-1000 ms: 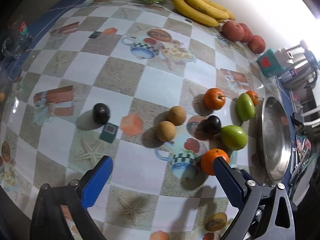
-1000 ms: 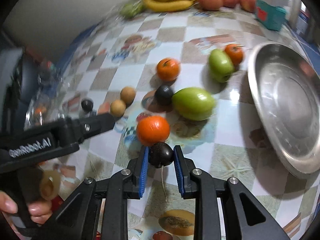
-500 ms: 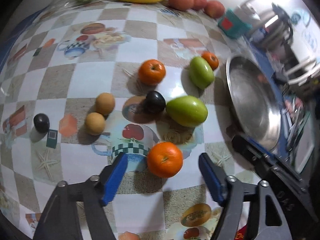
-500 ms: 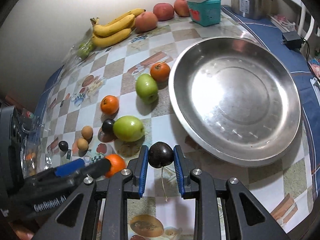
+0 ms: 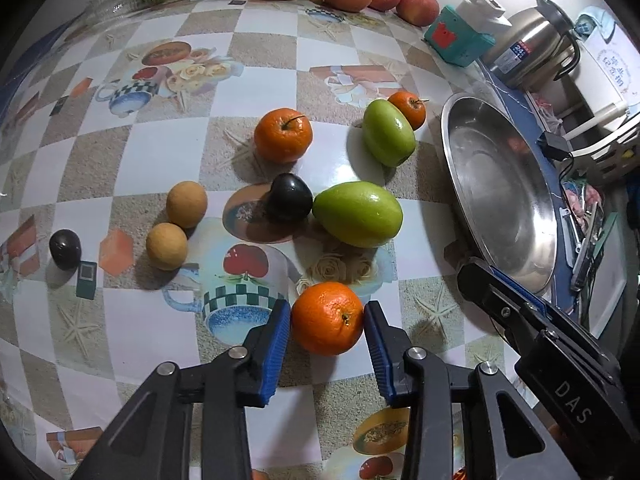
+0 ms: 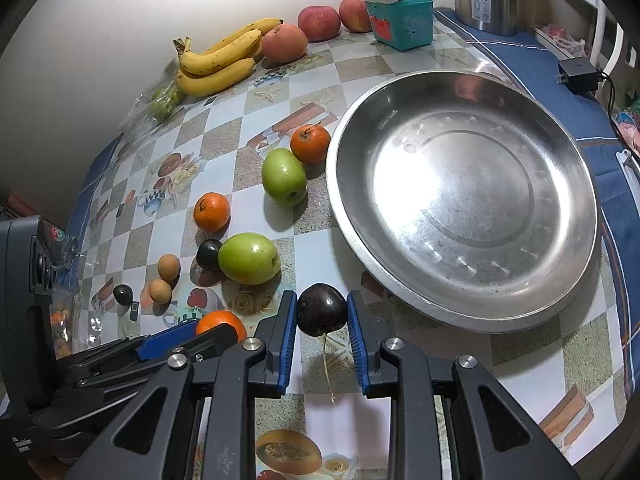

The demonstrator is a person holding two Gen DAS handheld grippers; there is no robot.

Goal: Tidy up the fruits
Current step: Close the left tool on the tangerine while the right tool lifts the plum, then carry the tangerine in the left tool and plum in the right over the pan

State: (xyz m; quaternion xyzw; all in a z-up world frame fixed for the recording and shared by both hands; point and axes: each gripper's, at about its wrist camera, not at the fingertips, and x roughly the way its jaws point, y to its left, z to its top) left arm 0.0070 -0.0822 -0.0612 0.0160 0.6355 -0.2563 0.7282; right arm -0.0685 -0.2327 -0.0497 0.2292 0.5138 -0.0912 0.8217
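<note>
Fruit lies scattered on the checked tabletop (image 5: 168,148), left of the steel dish (image 6: 464,216). Left to right in the left wrist view: small dark plum (image 5: 65,249); two tan round fruits (image 5: 176,226) touching each other; larger dark plum (image 5: 289,198) touching the near green mango (image 5: 357,215), whose long axis runs left-right with the blunter end toward the dish; behind them an orange (image 5: 283,135), stem up and tipped right; far green mango (image 5: 388,132), long axis running from near right to far left, touching a small orange (image 5: 407,109) behind it.

Left gripper (image 5: 327,326) points steeply down. Its jaws have just been closing; the blue fingers (image 5: 276,344) bracket the near orange (image 5: 327,318), navel facing right, and both appear to touch its sides. The orange sits on the tabletop.

Right gripper (image 6: 322,318) is likewise pitched down, just right of the left one, its fingers (image 6: 286,340) clenched on a dark cherry-like fruit (image 6: 322,309), stem hanging straight down below it, held short of the dish's near-left rim.

Dish is bare inside, well apart from the bananas (image 6: 218,60) and apples (image 6: 320,24) along the wall. Bare tabletop lies between the cherry-like fruit and the dish rim. The blue cloth edge (image 6: 580,116) runs right of the dish.
</note>
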